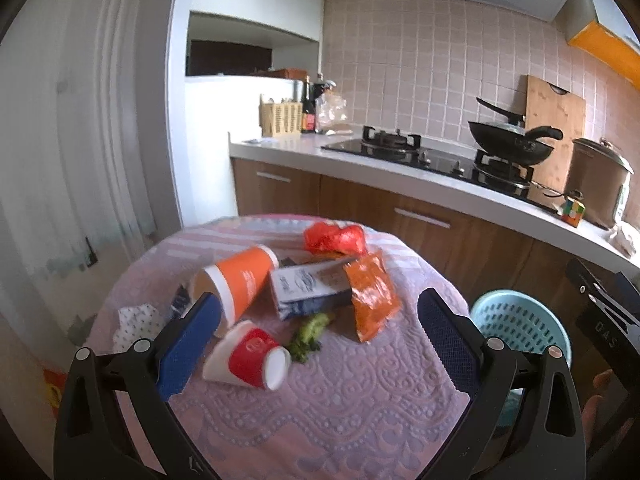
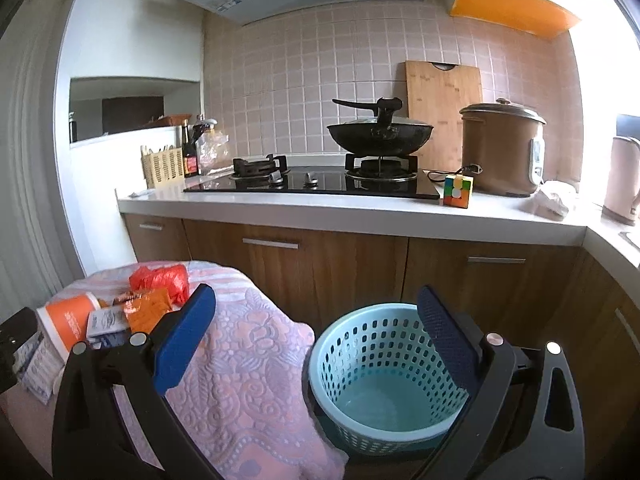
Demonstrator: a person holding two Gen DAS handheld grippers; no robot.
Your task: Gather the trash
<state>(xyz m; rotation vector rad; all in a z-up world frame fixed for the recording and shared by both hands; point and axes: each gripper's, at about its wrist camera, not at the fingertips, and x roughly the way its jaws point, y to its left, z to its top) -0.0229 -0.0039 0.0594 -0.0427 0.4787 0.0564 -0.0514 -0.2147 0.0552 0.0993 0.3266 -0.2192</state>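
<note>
Trash lies on the pink quilted table [image 1: 340, 408]: a red paper cup [image 1: 250, 358] on its side, a large orange cup [image 1: 236, 280], a blue-white carton [image 1: 310, 288], an orange wrapper [image 1: 372, 292], a red plastic bag [image 1: 334, 238], a green scrap [image 1: 310, 332] and a white dotted tissue [image 1: 134, 324]. My left gripper [image 1: 316, 320] is open above the pile, empty. A light blue perforated bin [image 2: 384, 372] stands empty right of the table; it also shows in the left wrist view [image 1: 520, 320]. My right gripper [image 2: 316, 320] is open and empty above the bin's rim.
A white counter [image 2: 320, 212] with wooden cabinets runs behind, with a gas hob, a black wok [image 2: 380, 130], a brown rice cooker [image 2: 500, 148], a colour cube [image 2: 458, 192], a cutting board and a utensil basket [image 2: 162, 166]. A white curtain hangs left.
</note>
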